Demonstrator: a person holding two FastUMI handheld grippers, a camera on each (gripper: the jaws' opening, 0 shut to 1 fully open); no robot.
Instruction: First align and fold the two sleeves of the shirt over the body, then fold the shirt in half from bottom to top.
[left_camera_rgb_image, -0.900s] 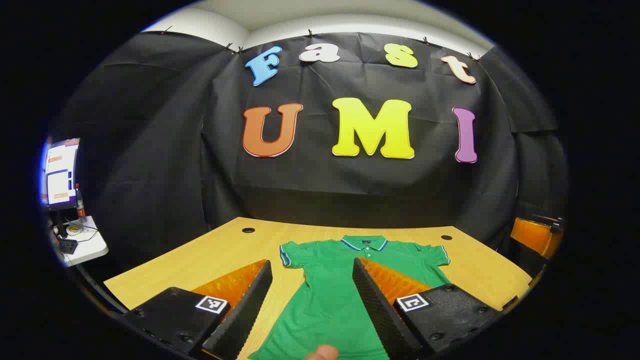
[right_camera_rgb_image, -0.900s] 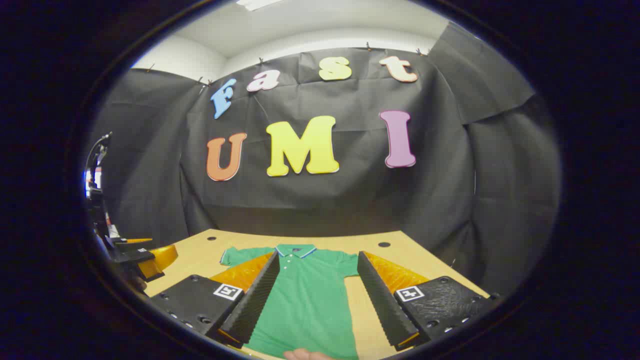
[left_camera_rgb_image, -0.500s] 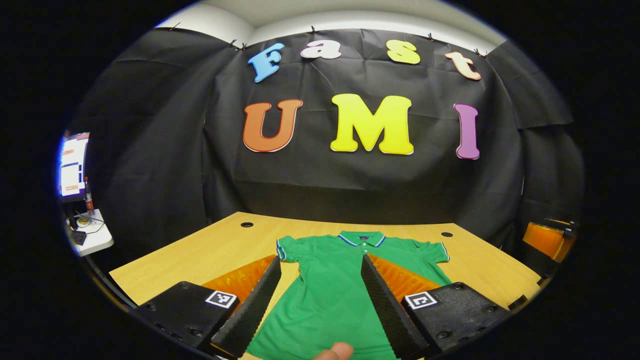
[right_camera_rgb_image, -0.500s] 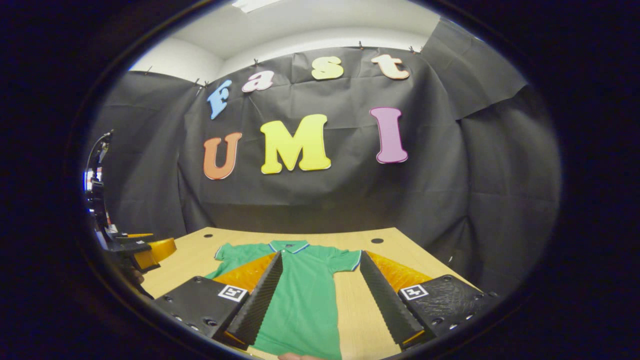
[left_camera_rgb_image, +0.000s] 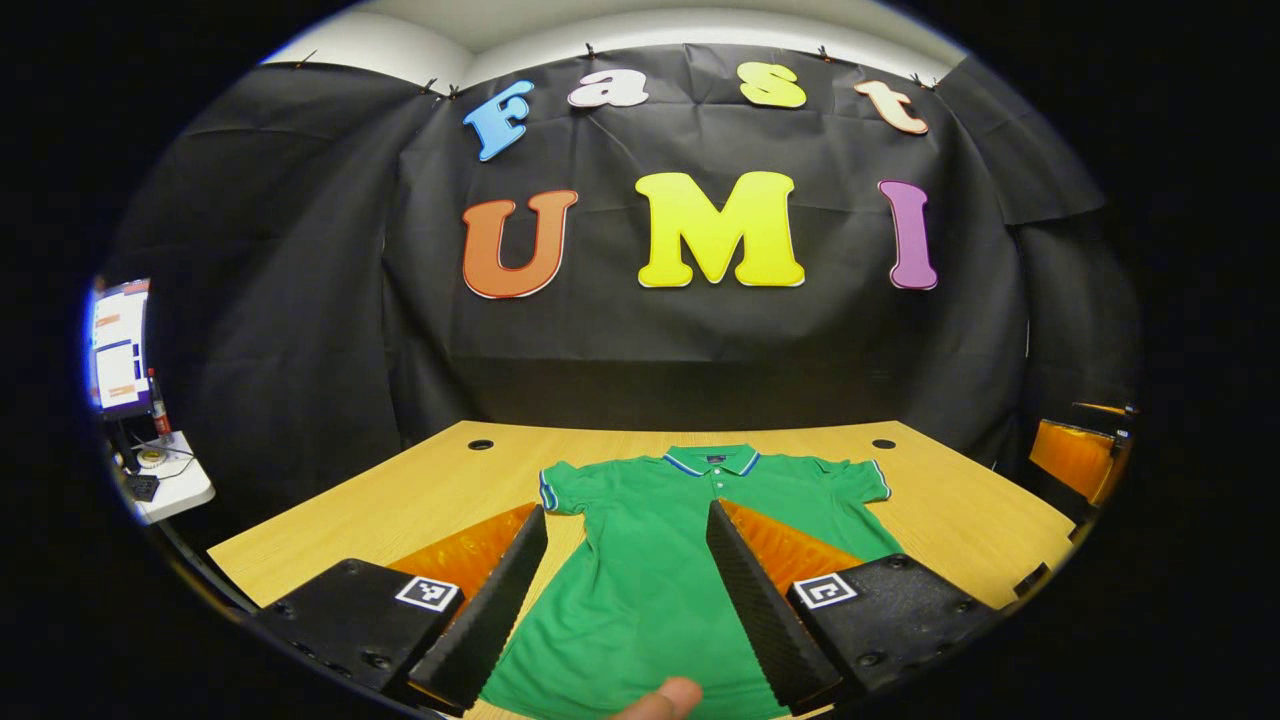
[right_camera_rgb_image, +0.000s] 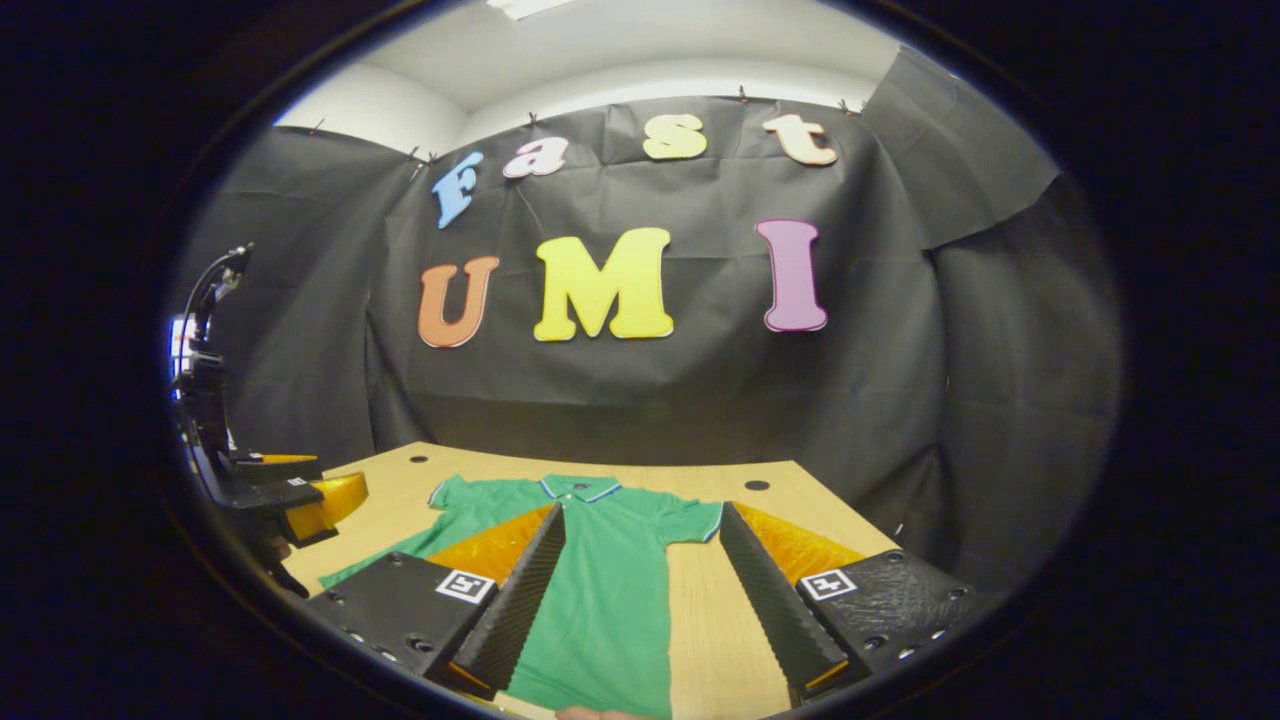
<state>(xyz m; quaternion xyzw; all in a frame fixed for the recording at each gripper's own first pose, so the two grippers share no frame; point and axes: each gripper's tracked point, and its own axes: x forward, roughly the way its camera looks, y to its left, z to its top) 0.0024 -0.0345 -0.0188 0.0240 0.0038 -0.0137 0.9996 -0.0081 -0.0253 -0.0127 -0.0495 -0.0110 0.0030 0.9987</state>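
A: Left gripper view, big things first: what's been altered on the table (left_camera_rgb_image: 400, 500)?

B: Nothing on it. The shirt (left_camera_rgb_image: 650, 560) is laid flat, face up, collar (left_camera_rgb_image: 712, 460) to the far edge, both sleeves spread out to the sides, as in the frames 0.9 s ago. No fold's been made yet.

A: And the grippers?

B: Only small shifts of aim are seen. The left gripper (left_camera_rgb_image: 625, 610) is held above the near hem w/ jaws wide, nothing between them; its framing has been nudged so the left sleeve (left_camera_rgb_image: 562, 488) sits just past its fingertip. The right gripper (right_camera_rgb_image: 640, 610) is likewise spread wide and empty, swung a bit so the right sleeve (right_camera_rgb_image: 695, 520) is betw. its fingers.

A: Meaning?

B: Prob. the approach to the sleeve fold is being lined up; task judged at its very start.
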